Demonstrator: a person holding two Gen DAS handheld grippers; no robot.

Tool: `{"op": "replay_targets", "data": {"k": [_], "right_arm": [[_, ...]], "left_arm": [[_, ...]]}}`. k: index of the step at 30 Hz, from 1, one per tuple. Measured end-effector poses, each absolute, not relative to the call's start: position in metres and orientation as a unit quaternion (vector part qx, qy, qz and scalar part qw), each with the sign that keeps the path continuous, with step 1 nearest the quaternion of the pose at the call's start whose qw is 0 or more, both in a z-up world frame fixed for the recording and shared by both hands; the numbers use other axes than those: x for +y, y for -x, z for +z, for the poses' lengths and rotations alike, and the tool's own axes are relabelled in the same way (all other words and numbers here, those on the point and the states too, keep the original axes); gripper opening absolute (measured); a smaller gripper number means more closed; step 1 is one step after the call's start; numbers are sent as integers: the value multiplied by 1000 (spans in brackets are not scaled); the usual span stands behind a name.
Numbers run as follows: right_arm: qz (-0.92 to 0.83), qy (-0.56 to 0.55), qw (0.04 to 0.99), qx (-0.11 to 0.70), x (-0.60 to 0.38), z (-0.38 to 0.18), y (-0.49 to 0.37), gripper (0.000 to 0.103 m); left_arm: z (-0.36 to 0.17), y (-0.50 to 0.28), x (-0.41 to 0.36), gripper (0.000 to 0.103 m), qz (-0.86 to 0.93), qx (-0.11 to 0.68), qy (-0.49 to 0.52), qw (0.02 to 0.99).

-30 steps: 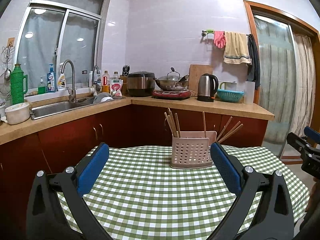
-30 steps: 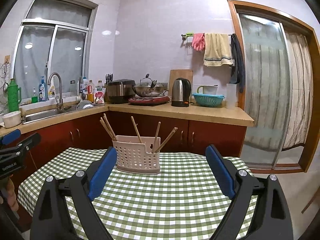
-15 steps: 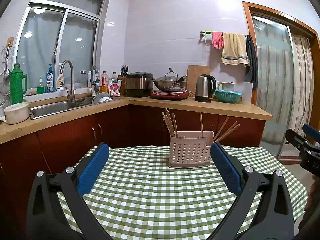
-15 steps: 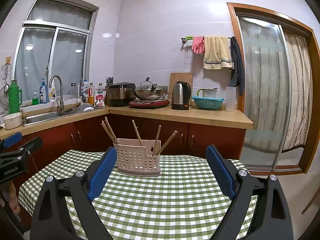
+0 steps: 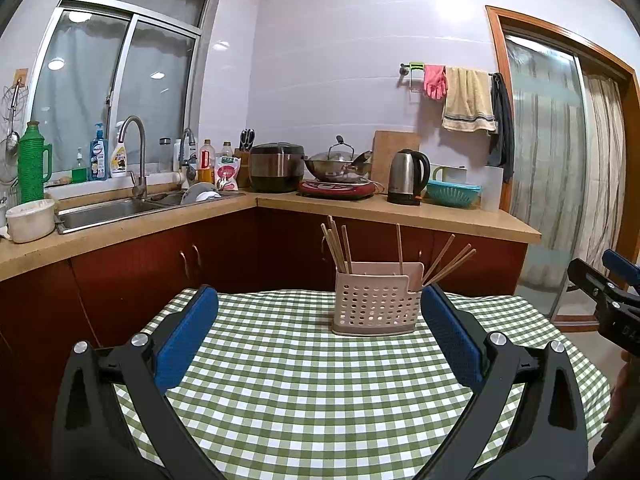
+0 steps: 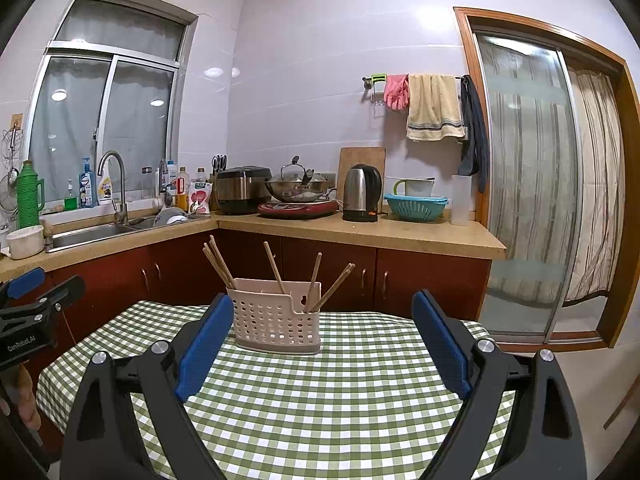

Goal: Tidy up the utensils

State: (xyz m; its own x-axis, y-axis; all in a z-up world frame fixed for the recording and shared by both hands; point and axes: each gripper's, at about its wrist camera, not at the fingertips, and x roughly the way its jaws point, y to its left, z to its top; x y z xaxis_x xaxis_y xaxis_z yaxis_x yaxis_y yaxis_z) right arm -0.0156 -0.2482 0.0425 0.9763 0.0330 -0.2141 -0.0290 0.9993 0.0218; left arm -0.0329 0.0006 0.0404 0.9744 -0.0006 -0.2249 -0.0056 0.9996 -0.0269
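A pale pink perforated utensil holder (image 5: 374, 306) stands on the far side of the green checked table (image 5: 304, 392); it also shows in the right wrist view (image 6: 276, 322). Several wooden chopsticks (image 5: 338, 246) stick out of it, upright and leaning (image 6: 218, 260). My left gripper (image 5: 318, 308) is open and empty, held above the table in front of the holder. My right gripper (image 6: 322, 312) is open and empty, also short of the holder. Each gripper shows at the edge of the other's view (image 5: 608, 292) (image 6: 28, 312).
A kitchen counter (image 5: 400, 210) runs behind the table with a sink (image 5: 108, 210), rice cooker (image 5: 276, 166), wok (image 5: 338, 164), kettle (image 5: 406, 176) and blue basket (image 5: 452, 192). A sliding glass door (image 6: 524, 184) is at the right.
Both views have drifted slightly; the holder sits a little lower and more left in the left wrist view. Both grippers stay open and empty.
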Motion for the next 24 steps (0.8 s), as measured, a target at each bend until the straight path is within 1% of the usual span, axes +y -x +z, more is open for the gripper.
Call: {"op": "replay_targets", "data": {"k": [24], "right_arm": [[17,-7,994,109,-244,47,17,88]], "left_arm": [[40,32,-4,99,-2,112,10,994]]}}
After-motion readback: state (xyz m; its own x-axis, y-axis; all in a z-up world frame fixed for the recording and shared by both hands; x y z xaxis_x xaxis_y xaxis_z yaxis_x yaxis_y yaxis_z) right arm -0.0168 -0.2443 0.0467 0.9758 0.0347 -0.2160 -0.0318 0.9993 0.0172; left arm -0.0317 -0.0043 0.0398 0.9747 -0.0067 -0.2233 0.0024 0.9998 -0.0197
